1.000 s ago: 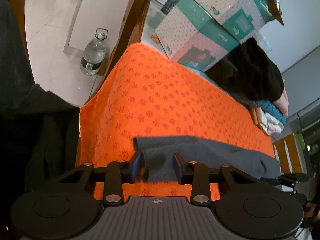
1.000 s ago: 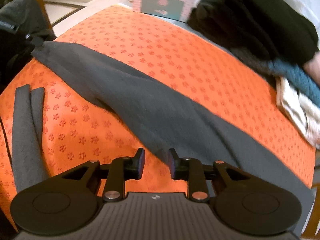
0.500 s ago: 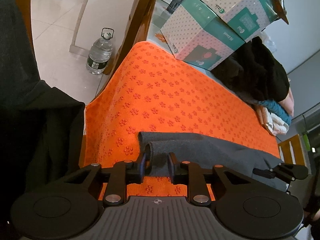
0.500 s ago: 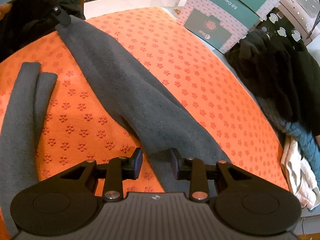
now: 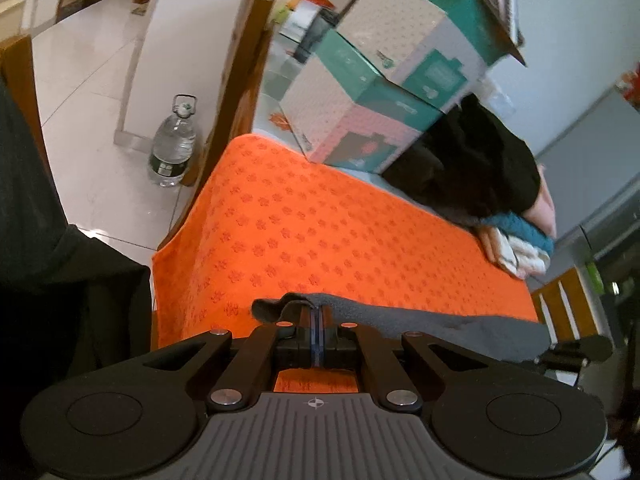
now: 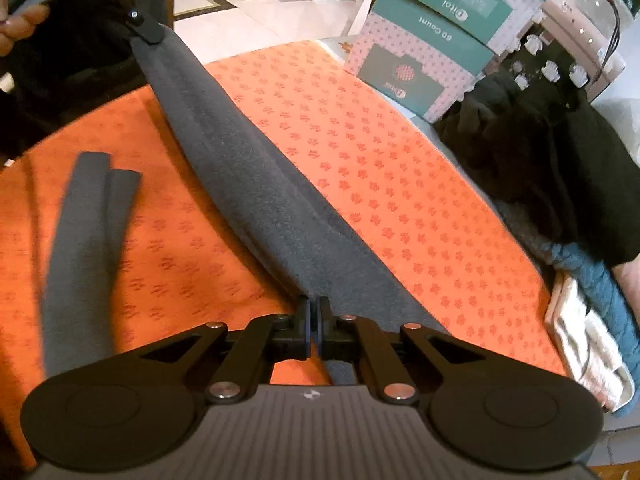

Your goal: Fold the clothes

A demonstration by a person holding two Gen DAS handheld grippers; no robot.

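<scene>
The grey garment [image 6: 256,184] lies stretched as a long band across the near part of the orange mat [image 6: 400,184] covering the table, one end at each hand-held gripper. It looks like soft, thick fleece: light, limp, not slippery, with no stiffness of its own, so it should sag wherever it is unsupported and would fold most cleanly if held at its two ends or corners and kept taut between them. That is how it is held now.

The left hand-held gripper [image 5: 316,320] has its jaws pressed together on the bunched left end of the cloth. The right hand-held gripper [image 6: 314,312] is likewise pinched tight on the other end, with the fabric running away from it toward the far left. A second, narrower grey piece [image 6: 80,240], doubled over, lies on the mat to the left of the band in the right wrist view, apart from it.

Half a second earlier both pairs of jaws stood apart, straddling the cloth edges; now both have closed on it, and the band looks pulled straighter and lifted slightly at the ends.

Beyond the mat, far right, sits a heap of dark clothes [image 5: 480,160] on folded towels [image 5: 516,244], with stacked boxes [image 5: 376,92] behind and a water bottle [image 5: 174,144] on the floor.
</scene>
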